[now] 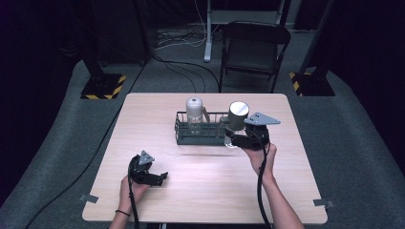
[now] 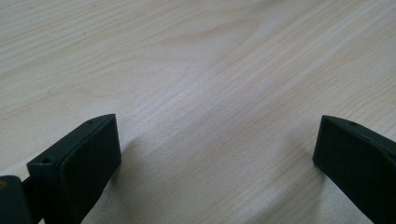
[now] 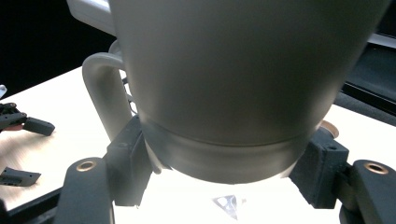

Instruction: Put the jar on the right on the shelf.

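Note:
A grey mug (image 1: 237, 114) with a handle (image 3: 100, 93) hangs just above the right end of a dark wire rack (image 1: 184, 136). My right gripper (image 1: 235, 139) is shut on the mug's lower end, and its pads (image 3: 128, 163) press on both sides of the mug (image 3: 233, 84). A clear glass vessel (image 1: 193, 114) stands upright in the rack's middle. My left gripper (image 1: 160, 177) rests low at the table's front left, open, its jaws wide apart over bare wood (image 2: 210, 116) with nothing between them. The left gripper's jaws (image 3: 28, 125) also appear far off in the right gripper view.
The light wooden table (image 1: 205, 176) has bare surface in front of the rack. A black folding chair (image 1: 253, 47) stands beyond the far edge, with cables and stand bases on the grey floor around it.

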`<state>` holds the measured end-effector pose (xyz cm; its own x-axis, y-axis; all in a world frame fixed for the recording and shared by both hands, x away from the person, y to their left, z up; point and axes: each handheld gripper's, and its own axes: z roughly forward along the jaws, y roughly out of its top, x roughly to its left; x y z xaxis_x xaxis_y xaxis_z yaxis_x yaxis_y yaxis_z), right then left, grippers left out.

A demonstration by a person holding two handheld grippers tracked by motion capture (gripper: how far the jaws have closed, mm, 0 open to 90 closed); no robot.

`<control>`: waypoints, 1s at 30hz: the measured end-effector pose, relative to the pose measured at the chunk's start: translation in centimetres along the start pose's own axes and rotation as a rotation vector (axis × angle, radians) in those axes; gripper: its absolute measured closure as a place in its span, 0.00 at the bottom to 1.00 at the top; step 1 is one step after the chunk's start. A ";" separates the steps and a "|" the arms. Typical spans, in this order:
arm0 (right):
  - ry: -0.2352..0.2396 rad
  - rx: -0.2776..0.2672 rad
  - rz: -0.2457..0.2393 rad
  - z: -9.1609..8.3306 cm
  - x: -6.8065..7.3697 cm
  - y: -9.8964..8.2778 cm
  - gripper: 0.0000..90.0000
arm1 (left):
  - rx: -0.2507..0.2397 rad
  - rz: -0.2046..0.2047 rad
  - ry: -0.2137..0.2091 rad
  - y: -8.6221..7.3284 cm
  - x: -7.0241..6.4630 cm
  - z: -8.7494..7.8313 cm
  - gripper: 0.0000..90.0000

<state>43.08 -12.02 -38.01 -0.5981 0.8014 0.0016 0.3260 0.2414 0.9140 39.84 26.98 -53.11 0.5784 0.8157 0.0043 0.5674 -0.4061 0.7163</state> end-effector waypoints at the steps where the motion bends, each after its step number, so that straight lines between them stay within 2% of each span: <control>1: 0.000 0.000 -0.001 0.1 0.0 0.1 0.34 | 0.001 0.000 0.000 0.0 0.0 0.0 0.01; 17: -0.002 0.003 -0.007 1.3 -0.7 2.2 0.34 | 0.000 0.001 -0.002 0.0 0.0 0.0 0.01; 30: -0.006 0.014 -0.006 2.4 -1.1 3.2 0.34 | 0.000 0.005 -0.004 0.0 0.0 0.0 0.01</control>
<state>46.52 -10.80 -36.01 -0.5960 0.8030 -0.0063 0.3323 0.2537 0.9084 39.82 26.96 -53.11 0.5831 0.8124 0.0051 0.5644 -0.4096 0.7167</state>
